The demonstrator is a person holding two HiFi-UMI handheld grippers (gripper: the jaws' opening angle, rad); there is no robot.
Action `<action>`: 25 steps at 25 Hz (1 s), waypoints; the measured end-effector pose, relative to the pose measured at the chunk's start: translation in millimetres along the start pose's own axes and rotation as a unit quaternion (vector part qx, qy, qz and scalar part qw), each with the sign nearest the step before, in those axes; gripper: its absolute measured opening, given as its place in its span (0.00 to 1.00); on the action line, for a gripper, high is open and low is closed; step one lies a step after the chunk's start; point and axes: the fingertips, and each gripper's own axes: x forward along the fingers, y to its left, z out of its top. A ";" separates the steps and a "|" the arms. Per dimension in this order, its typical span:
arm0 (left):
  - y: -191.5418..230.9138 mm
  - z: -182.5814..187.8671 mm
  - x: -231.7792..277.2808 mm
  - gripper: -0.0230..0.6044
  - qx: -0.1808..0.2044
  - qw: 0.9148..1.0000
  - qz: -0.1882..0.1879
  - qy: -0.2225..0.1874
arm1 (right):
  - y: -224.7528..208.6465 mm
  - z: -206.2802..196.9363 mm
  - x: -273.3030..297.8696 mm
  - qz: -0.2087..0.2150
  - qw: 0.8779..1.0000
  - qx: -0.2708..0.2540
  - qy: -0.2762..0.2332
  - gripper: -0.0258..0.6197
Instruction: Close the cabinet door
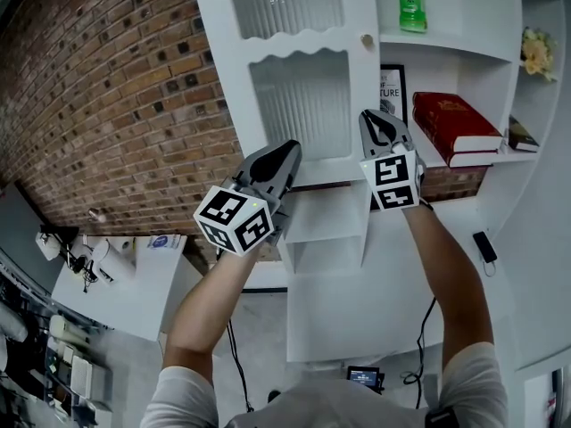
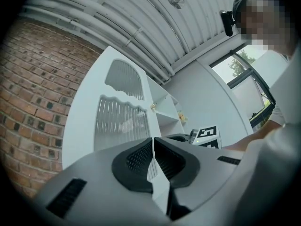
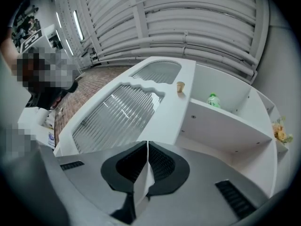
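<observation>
Left gripper [image 1: 287, 152] and right gripper [image 1: 376, 123] at the open cabinet door [image 1: 359, 87], jaws pressed together, empty; a hard shove could slam it, or tips skid off.

a studio-like room: brick wall [image 1: 107, 87], white display cabinet [image 1: 446, 239], cluttered desk [image 1: 116, 283].

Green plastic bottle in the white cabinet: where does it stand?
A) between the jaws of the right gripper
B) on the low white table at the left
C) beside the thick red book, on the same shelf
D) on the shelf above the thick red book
D: in the head view the green plastic bottle stands on a white shelf, and the thick red book lies one shelf lower.
</observation>
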 end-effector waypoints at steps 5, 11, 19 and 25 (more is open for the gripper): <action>-11.6 -17.3 -13.6 0.07 0.004 1.000 0.006 0.011 | -1.2 -0.9 -0.9 0.006 1.000 0.002 0.002 0.09; -22.8 -33.9 -32.9 0.07 -0.010 1.000 0.012 0.022 | 0.1 1.5 -15.8 0.014 0.999 0.030 0.003 0.09; -32.6 -45.8 -58.0 0.07 -0.034 0.999 0.018 0.025 | 17.6 9.1 -51.8 0.034 0.998 0.058 -0.004 0.09; -40.4 -51.4 -86.5 0.07 -0.042 0.999 0.011 0.028 | 41.8 14.1 -79.1 0.037 0.997 0.074 -0.002 0.09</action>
